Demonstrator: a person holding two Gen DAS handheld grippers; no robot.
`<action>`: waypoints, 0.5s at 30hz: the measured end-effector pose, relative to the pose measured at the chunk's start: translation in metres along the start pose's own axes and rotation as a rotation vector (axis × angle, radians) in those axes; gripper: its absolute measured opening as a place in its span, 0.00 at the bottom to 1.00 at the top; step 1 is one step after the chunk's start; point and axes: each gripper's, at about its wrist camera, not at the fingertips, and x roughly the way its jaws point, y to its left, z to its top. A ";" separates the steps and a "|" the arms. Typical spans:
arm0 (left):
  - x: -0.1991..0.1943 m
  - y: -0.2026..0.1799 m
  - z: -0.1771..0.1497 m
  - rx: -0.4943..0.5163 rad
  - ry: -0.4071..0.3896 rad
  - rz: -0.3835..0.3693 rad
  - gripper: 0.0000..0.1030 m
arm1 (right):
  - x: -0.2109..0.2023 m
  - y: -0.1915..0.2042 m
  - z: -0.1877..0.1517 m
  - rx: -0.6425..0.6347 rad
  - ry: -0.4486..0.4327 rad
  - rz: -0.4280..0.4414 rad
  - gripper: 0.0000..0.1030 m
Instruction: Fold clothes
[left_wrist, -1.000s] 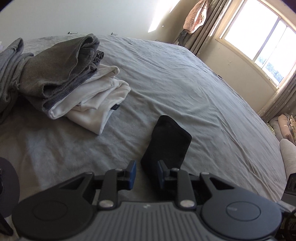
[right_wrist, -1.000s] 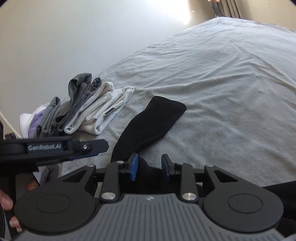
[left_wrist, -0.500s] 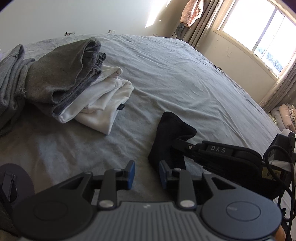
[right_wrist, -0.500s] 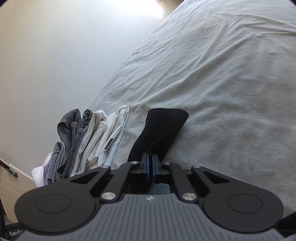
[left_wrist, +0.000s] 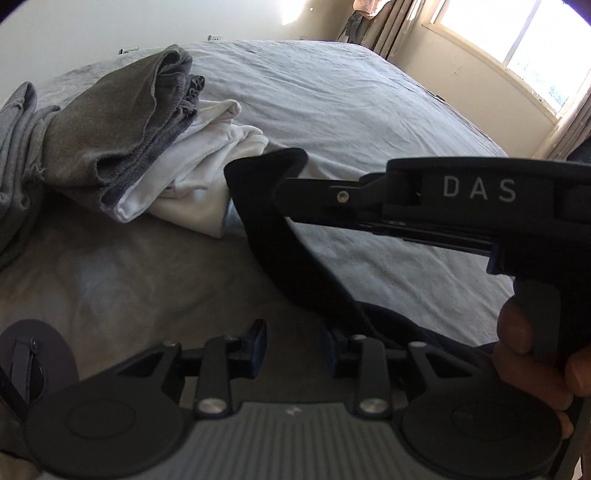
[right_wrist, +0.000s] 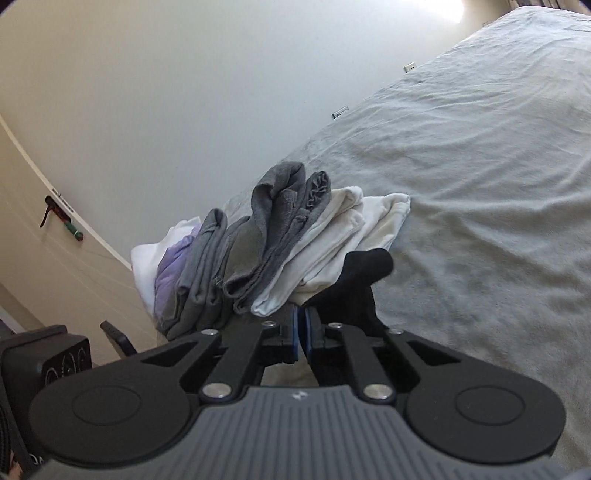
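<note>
The right gripper (right_wrist: 301, 332) sat at the lower centre of its own view, its blue pads nearly together and pinching the black sock (right_wrist: 354, 284); its jaws were opening a little at that moment, though the cloth was still caught between them. The sock rose from the pads toward the upper right, its free end curling over just in front of the pile (right_wrist: 295, 236) of folded grey and white clothes at mid-frame. In the left wrist view the same gripper (left_wrist: 291, 186) reached in from the right edge, its long body marked "DAS", a hand (left_wrist: 532, 354) wrapped round its handle at the lower right. There the sock (left_wrist: 280, 236) hung as a dark band from the raised tip at centre down toward the lower right, lifted off the grey bed (left_wrist: 369, 110). The left gripper (left_wrist: 293, 347) stood at the bottom centre with its jaws partly apart and opening; nothing lay between its pads, and the sock's lower end passed just beside and behind its right finger (left_wrist: 330, 341); whether it touched that finger could not be told. The pile (left_wrist: 147, 147) lay at the upper left, just beside the sock's raised end.
</note>
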 end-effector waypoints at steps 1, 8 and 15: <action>0.001 0.001 0.000 -0.003 0.003 0.002 0.33 | 0.000 0.003 0.000 -0.013 0.007 0.001 0.13; 0.000 0.006 0.000 -0.035 0.004 0.006 0.34 | -0.017 -0.010 -0.002 -0.019 -0.005 -0.105 0.17; 0.001 0.005 0.001 -0.033 0.002 0.017 0.34 | -0.010 -0.041 -0.022 0.026 0.039 -0.241 0.29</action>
